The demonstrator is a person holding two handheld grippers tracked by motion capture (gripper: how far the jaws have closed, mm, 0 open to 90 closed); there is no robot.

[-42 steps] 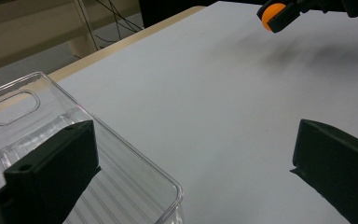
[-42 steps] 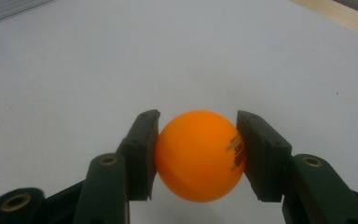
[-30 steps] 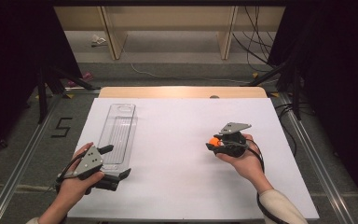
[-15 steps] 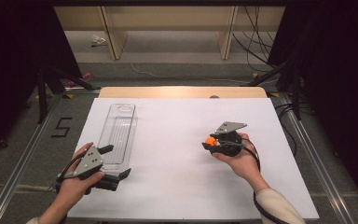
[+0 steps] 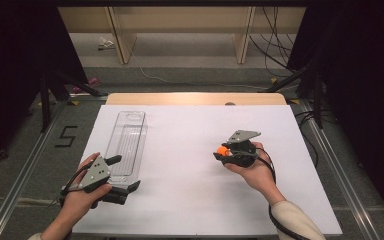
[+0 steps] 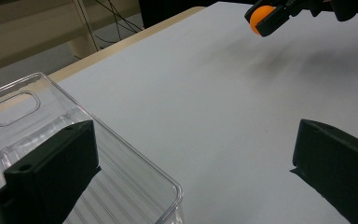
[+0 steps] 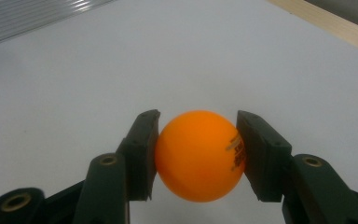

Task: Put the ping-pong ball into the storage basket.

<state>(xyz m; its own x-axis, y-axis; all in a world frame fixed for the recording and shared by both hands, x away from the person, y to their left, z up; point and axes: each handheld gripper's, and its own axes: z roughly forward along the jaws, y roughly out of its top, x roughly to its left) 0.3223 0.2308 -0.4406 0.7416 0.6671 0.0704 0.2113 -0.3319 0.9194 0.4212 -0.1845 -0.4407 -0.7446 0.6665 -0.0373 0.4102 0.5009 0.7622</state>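
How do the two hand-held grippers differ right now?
The right hand-held gripper is shut on an orange ball; the left hand-held gripper is open and holds nothing. The right one sits over bare white table; the left one is at the near end of a clear plastic tray. Both have black jaws and a hand holding them.

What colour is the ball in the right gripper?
Orange ball, dark print on one side, clamped in the right gripper; clearest in the right gripper view.

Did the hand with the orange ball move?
Yes. The right gripper holding the orange ball slid a bit left, toward the clear tray, judged against the white table edge.
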